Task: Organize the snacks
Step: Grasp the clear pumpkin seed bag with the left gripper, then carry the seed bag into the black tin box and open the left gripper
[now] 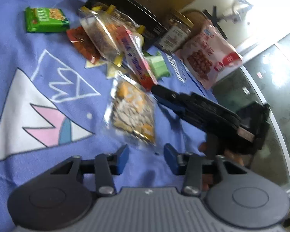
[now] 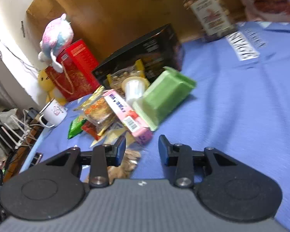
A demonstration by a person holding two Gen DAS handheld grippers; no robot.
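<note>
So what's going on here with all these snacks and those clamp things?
A person is sorting a heap of snacks on a blue cloth, holding a pincer tool in each hand. Both are open and empty right now. The left tool hovers near a clear bag of mixed snacks. The right tool points at the pile, close to the pink box and the green packet. Nothing is picked up yet.

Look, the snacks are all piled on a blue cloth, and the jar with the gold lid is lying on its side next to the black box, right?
Not quite. The jar stands upright, as the right wrist view shows. The snacks do sit on the blue cloth, and the jar is beside the black box.
</note>
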